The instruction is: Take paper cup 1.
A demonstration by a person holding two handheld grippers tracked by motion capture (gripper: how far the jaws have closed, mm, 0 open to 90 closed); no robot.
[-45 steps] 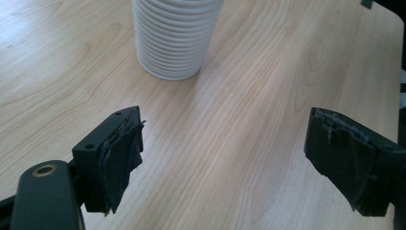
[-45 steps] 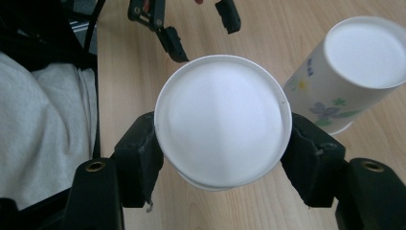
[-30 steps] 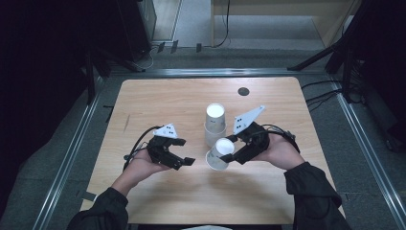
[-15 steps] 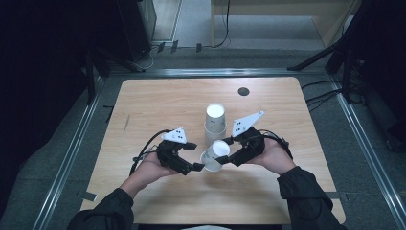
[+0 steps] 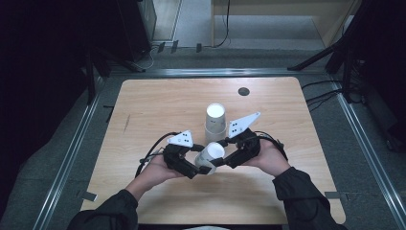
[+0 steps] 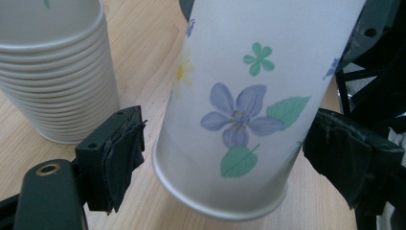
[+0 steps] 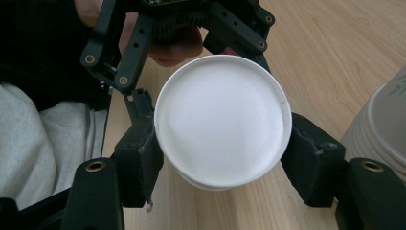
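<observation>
Over pale wooden table (image 5: 158, 105), right gripper (image 7: 222, 158) pinches flowered white paper cup (image 6: 239, 110); spread left gripper (image 6: 225, 153) should close squarely on its base

The person wears dark, long sleeves (image 5: 299, 196) that reach to the wrists, and a light grey garment shows in the right gripper view. Each black hand-held gripper, the left hand-held gripper (image 5: 197, 165) and the right hand-held gripper (image 5: 224, 160), is a frame of perforated black bars with brass-coloured screw sockets. Its two jaws carry dark, rough pads (image 6: 122, 158). On top sits a grey three-cornered plate (image 5: 181, 139) with small black dots, and a black cable (image 5: 149, 154) trails away.
</observation>
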